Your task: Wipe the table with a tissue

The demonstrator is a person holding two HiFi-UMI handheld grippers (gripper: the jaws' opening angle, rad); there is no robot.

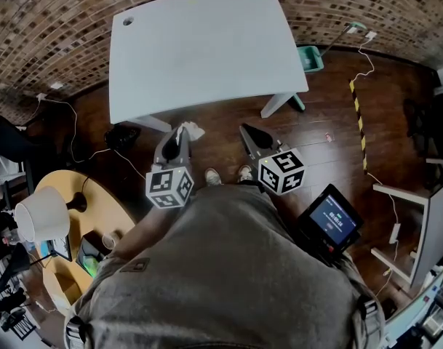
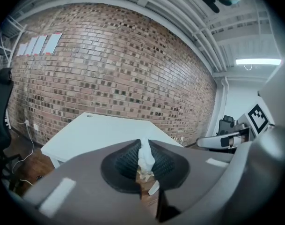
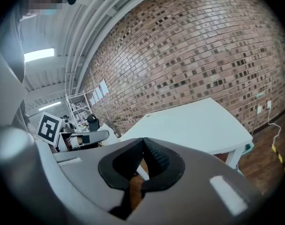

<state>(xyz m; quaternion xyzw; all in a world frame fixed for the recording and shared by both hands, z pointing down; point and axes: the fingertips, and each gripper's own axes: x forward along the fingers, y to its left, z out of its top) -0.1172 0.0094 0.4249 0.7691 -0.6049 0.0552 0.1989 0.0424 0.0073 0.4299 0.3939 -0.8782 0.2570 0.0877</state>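
Note:
A pale blue-white table (image 1: 199,46) stands ahead of me against the brick wall, its top bare. My left gripper (image 1: 183,132) is held short of the table's near edge, shut on a crumpled white tissue (image 1: 194,130) that sticks out past its tips. In the left gripper view the tissue (image 2: 145,156) stands pinched between the dark pads, with the table (image 2: 105,134) beyond. My right gripper (image 1: 247,132) hovers beside it over the floor, jaws closed with nothing in them. In the right gripper view the table (image 3: 193,128) lies ahead.
Dark wooden floor lies under both grippers. A teal bin (image 1: 310,58) sits by the table's right side, with cables and a yellow-black strip (image 1: 358,118) nearby. A round wooden side table (image 1: 97,209) with a white lamp (image 1: 39,213) is at my left.

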